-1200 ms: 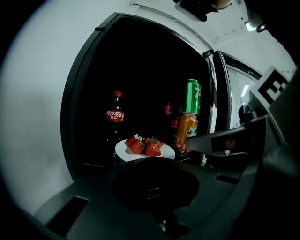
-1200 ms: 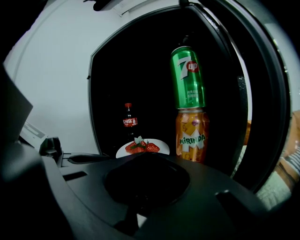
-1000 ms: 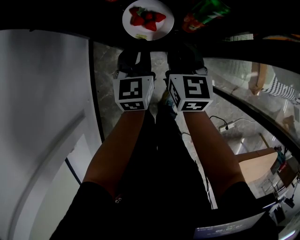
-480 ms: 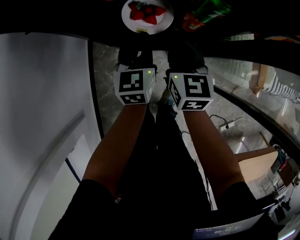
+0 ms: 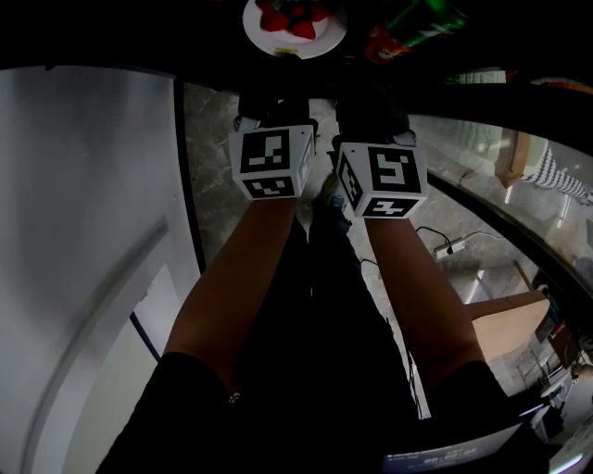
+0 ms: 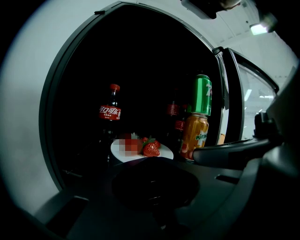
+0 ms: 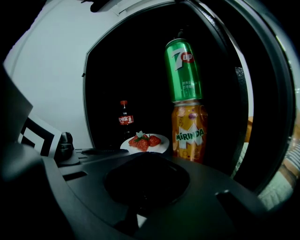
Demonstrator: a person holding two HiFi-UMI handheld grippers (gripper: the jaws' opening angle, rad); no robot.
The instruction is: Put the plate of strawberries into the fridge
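The plate [image 5: 326, 41] with strawberries [image 5: 295, 18] sits inside the dark fridge [image 6: 46, 112] on a shelf, clear of both grippers. In the head view it lies at 12 o'clock from the left gripper [image 5: 271, 104] and at 11 o'clock from the right gripper [image 5: 371, 109]. The two grippers are side by side outside the opening, just short of it, with their marker cubes facing the camera.

The left gripper's jaws are pressed together with nothing between them. The right gripper's jaws are likewise closed and empty.

From the left gripper view, a cola bottle [image 6: 110, 117] stands upright at 11 o'clock from the plate, near its back edge. At 3 o'clock from the plate, just beside it, an orange can [image 6: 194, 136] stands with a green can [image 6: 202, 94] stacked upright on top. From the right gripper view the plate is straight ahead at 12 o'clock, the can stack at 1 o'clock.
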